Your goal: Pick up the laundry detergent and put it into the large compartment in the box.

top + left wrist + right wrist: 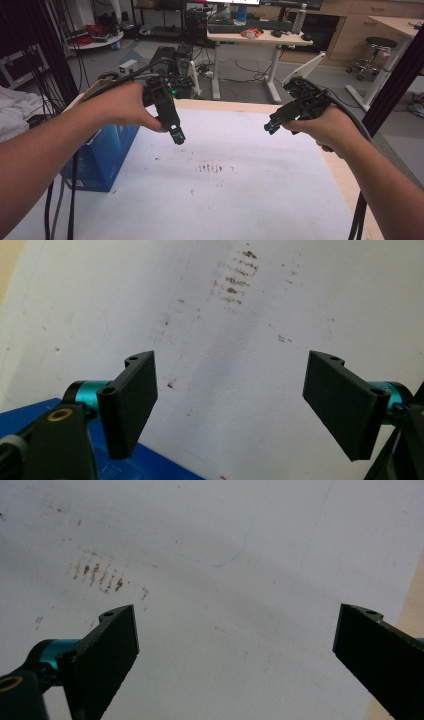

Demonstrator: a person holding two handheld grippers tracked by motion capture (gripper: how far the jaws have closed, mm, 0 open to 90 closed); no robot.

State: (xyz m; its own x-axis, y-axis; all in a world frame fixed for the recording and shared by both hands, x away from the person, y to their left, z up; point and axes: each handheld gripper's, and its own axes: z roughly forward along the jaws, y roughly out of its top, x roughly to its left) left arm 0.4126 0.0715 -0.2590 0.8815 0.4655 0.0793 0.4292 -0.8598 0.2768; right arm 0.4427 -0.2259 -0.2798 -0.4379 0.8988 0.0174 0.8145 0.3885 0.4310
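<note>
Both grippers hang in the air over the white sheet [240, 200] with nothing in them. The left gripper [178, 136] sits just left of centre in the high view, tipped steeply down, its tip close above the paper; the right gripper [270, 127] sits right of centre, slanted down and toward the middle. They are well apart, with bare sheet between.

In the left gripper view the left gripper [230, 405] has its jaws spread wide, with only paper in the gap. The right gripper [235, 650] in its own view is the same, jaws far apart and empty. To my eye that is a ready pose: spread and aimed inward, waiting for something to pick up.

The nearest thing to them is the blue box [105, 155], standing at the sheet's left edge, below and left of the left hand [122, 105]; its corner shows at the lower left of the left gripper view [150, 465]. It sits beside the left gripper, not touching it, probably parked there to keep the middle free.

A brown smudge [210, 167] marks the sheet at centre frame, below and between the two tips. The right hand [325, 127] holds its gripper over the sheet's right part.
</note>
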